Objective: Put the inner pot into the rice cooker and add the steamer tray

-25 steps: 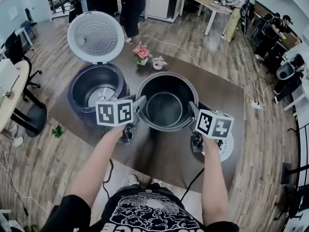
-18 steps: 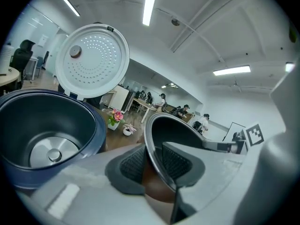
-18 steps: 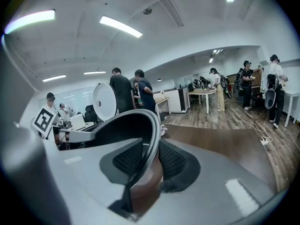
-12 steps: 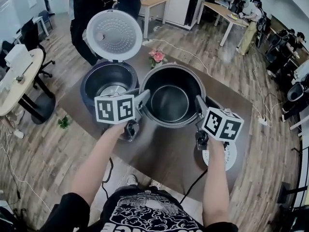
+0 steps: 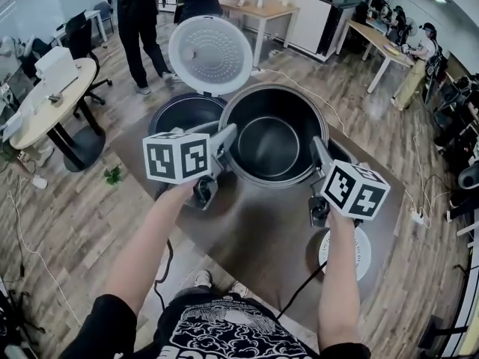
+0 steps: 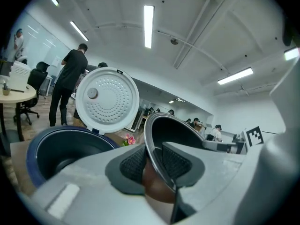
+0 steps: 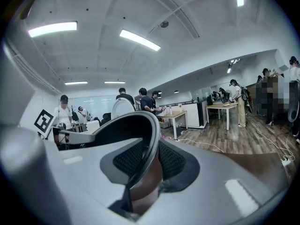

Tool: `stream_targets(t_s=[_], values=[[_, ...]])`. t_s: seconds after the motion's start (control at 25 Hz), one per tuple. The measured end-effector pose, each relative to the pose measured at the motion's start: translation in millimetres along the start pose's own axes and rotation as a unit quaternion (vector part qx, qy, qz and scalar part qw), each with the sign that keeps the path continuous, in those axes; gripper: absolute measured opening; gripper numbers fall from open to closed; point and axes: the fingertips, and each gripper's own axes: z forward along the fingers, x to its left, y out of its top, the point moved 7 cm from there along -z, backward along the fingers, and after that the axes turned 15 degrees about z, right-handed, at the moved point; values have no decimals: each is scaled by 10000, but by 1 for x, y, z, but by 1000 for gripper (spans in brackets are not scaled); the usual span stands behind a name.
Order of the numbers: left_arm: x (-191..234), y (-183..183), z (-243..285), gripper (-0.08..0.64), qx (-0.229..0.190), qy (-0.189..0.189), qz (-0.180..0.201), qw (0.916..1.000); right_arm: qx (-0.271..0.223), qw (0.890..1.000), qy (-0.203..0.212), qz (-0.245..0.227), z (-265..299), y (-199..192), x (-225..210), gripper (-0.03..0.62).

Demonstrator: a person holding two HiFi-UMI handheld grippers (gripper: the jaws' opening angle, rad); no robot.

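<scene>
The dark metal inner pot [image 5: 274,136] hangs in the air above the brown table, beside and partly over the right side of the open rice cooker [image 5: 182,114]. My left gripper [image 5: 227,139] is shut on the pot's left rim, my right gripper [image 5: 317,154] on its right rim. In the left gripper view the thin rim [image 6: 151,139] runs between the black pads of the left gripper [image 6: 152,164]. The right gripper view shows the right gripper [image 7: 145,161] clamped the same way on the pot [image 7: 126,125]. A white round steamer tray [image 5: 349,254] lies on the table, half hidden under my right hand.
The cooker's white lid [image 5: 210,54] stands upright behind its body; the left gripper view shows it too, lid [image 6: 107,101]. Pink flowers [image 6: 129,139] sit on the table [image 5: 254,230] behind the pot. A round desk [image 5: 45,107] stands to the left, with people standing at the back.
Both grippers have risen with the pot between them, and it now looms larger and overlaps the cooker's right rim. The grips on the rim look unchanged.
</scene>
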Motion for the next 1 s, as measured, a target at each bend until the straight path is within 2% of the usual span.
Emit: stream_targets(t_s=[0.32, 0.6, 1.0], values=[[15, 27, -29, 107, -353, 577, 88, 9977, -63, 9980, 588, -221, 23, 21, 32, 106], [31, 39, -50, 103, -538, 996, 148, 9935, -60, 9942, 1037, -271, 44, 24, 55, 106], [91, 42, -89, 101, -665, 1392, 196, 9878, 53, 9899, 1373, -344, 91, 7, 114, 109]])
